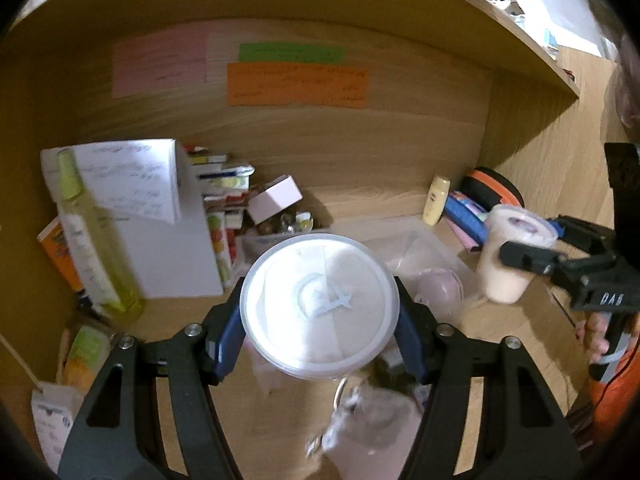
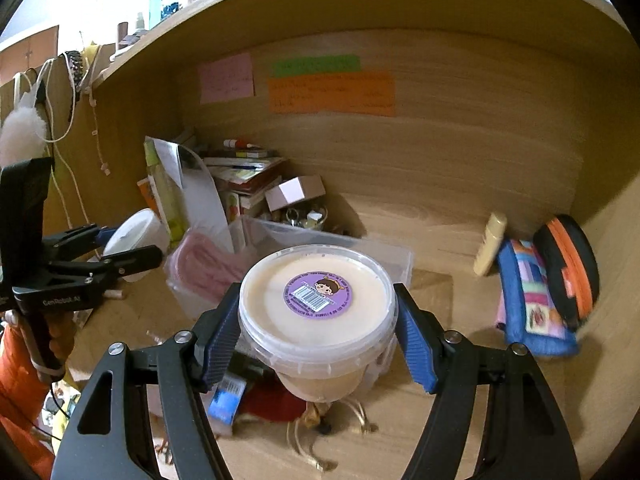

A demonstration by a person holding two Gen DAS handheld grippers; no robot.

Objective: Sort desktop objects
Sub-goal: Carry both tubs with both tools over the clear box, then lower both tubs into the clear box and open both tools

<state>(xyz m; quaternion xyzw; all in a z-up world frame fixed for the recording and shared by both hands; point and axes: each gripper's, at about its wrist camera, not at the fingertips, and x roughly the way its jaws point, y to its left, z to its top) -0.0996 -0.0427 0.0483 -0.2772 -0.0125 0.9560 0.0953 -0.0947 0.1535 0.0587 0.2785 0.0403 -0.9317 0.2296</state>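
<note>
While each gripper [image 1: 320, 312] [image 2: 318, 316] clamps a tub [image 1: 320, 304] [image 2: 316, 304], clear bin [image 2: 360, 248], clutter beneath.

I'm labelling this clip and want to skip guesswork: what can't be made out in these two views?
- Sticky notes: handwriting too small and blurred, both views.
- Desk items under the left tub: hidden by the tub and motion-blurred, left view.
- Purple label on the right tub: print too small, right view.
- Clear bin: contents partly hidden behind that tub.
</note>
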